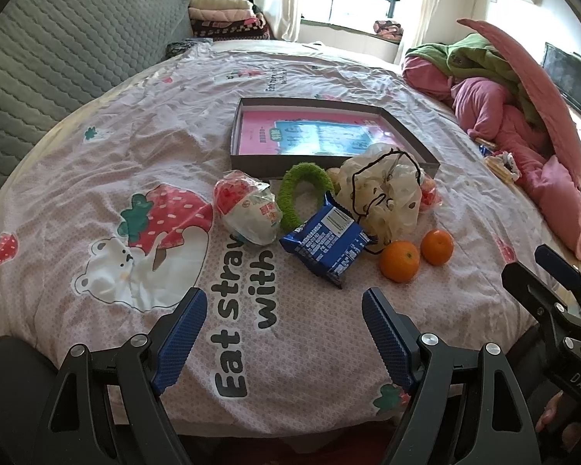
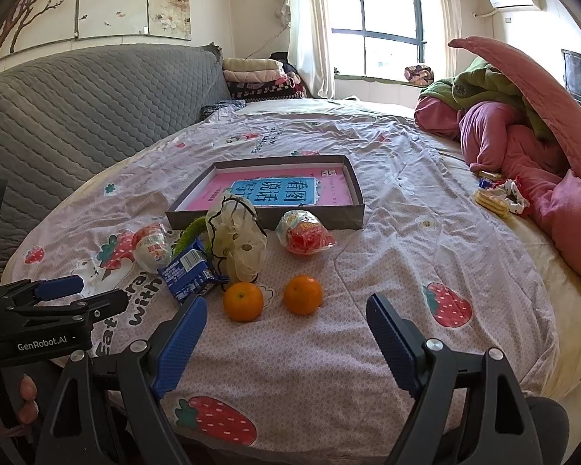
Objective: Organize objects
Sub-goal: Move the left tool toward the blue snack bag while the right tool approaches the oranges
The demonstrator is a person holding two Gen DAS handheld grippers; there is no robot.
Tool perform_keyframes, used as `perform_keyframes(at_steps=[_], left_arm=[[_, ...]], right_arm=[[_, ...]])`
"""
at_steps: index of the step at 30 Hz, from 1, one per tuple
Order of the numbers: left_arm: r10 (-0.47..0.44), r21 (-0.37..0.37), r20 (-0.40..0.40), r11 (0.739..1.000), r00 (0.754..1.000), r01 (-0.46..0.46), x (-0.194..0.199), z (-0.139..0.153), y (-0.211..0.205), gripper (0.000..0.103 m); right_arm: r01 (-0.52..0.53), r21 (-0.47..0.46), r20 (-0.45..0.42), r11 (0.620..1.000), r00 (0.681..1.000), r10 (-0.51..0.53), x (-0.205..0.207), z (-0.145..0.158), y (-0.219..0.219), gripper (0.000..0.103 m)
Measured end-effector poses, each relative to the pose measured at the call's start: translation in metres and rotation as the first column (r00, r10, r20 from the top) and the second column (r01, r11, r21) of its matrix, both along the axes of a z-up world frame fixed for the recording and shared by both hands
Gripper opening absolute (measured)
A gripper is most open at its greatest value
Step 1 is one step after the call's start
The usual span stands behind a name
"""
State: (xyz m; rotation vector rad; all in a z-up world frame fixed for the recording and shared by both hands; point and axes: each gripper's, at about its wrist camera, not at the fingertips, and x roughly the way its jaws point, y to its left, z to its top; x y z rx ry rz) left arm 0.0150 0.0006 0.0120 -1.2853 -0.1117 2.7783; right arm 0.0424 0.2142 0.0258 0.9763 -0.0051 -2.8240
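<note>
Glossy round oranges [image 2: 273, 298], crinkled wrappers [image 2: 191, 271]

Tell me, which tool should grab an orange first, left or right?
Probably the right tool. It is open, and both oranges lie just ahead between its fingers. From the left tool, also open, the oranges sit off to its right, with the blue snack packet straight ahead instead.
</note>
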Motion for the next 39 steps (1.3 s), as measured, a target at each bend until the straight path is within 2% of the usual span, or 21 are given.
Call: perform_keyframes(at_steps=[17,23,39], left_arm=[[-0.045,0.014,0.013,0.999,0.999,0.045,0.002,-0.005,0.005,0.083],[-0.077,0.028,0.054,0.997,0.996,0.076,-0.001,-0.016,0.008,0.083],[-0.127,0.054,0.097,0.991,0.987,0.122,-0.003,-0.034,0.009,0.083]], right_arm=[[-0.001,0.027,-0.011,1.000,1.000,0.001,0.003,-0.001,-0.002,0.084],[-0.009,0.024,0.005,1.000,1.000,0.009,0.001,-0.005,-0.001,0.084],[-0.003,-0.001,0.053,1.000,0.999,0.003,-0.006,-0.024,0.011,0.084]])
